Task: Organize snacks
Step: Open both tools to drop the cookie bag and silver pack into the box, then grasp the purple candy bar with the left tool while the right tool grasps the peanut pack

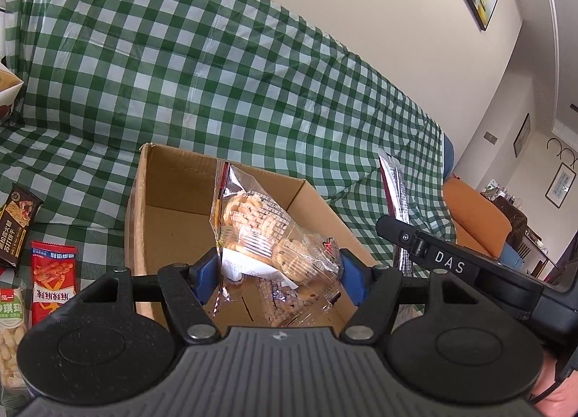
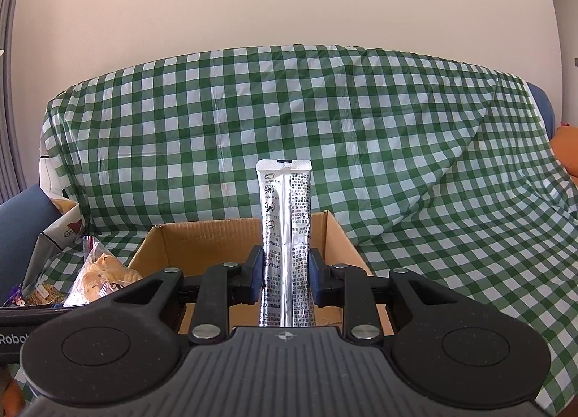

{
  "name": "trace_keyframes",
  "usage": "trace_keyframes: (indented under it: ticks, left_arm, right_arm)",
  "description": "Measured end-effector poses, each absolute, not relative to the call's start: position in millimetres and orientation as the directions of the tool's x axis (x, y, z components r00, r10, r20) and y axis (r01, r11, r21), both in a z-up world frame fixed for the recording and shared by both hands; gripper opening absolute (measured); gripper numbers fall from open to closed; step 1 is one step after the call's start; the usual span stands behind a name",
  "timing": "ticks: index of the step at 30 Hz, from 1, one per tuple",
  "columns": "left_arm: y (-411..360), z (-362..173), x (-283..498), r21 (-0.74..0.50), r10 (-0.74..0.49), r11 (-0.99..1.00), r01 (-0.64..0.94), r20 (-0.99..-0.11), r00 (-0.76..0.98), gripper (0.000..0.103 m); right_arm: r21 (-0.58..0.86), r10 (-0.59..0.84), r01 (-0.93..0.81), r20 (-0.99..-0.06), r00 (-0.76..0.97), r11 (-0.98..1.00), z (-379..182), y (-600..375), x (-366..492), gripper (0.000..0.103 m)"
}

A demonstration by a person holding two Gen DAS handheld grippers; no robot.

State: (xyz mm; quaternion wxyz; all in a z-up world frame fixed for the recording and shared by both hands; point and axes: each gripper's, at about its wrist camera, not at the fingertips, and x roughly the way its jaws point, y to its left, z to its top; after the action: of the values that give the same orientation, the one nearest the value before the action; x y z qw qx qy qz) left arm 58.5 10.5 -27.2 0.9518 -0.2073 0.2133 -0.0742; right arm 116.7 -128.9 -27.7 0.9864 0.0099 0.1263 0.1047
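Note:
My left gripper (image 1: 278, 274) is shut on a clear bag of biscuits (image 1: 260, 232) and holds it over the open cardboard box (image 1: 173, 178) on the green checked sofa cover. My right gripper (image 2: 285, 272) is shut on a tall silver stick packet (image 2: 285, 232), held upright over the same box (image 2: 202, 240). The right gripper and its packet (image 1: 395, 193) show at the right of the left wrist view. The biscuit bag (image 2: 97, 272) shows at the left of the right wrist view. Another clear wrapper lies on the box floor (image 1: 289, 308).
Several snack packets lie left of the box: a dark one (image 1: 16, 225), a red one (image 1: 54, 279) and a green-and-white one (image 1: 12, 330). A paper bag (image 2: 61, 232) stands at the far left. An orange cushion (image 1: 477, 218) is at the right.

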Motion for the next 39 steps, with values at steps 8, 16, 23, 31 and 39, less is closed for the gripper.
trace_keyframes:
  ticks: [8,16,23,31,39]
  left_arm:
    - [5.8,-25.6,60.6,-0.443,-0.253,0.894,0.070,-0.370,0.894,0.088]
    - [5.8,-24.0,58.4,-0.416,-0.205,0.908,0.047,-0.344,0.916,0.087]
    - [16.9,-20.3,47.4,-0.393,-0.233,0.915,0.090,-0.332,0.914,0.046]
    - [57.0,9.4,17.3,-0.313,-0.181,0.946,0.080,-0.309,0.934,0.011]
    - [123.4,21.9,-12.6,-0.216,-0.034,0.976,-0.041,-0.333,0.942,0.011]
  right_arm:
    - [0.032,0.203,-0.201,-0.265,0.943,0.979,-32.2,-125.7,118.8,0.052]
    - [0.040,0.201,-0.197,-0.275,0.940,0.980,-34.0,-122.6,120.5,0.057]
    - [0.045,0.215,-0.211,-0.274,0.937,0.976,-35.9,-108.1,118.7,0.057]
    - [0.065,0.327,-0.321,-0.238,0.914,0.945,-35.1,-75.2,96.1,0.035]
    - [0.015,0.438,-0.447,-0.235,0.868,0.894,-39.7,-33.8,68.7,0.034]
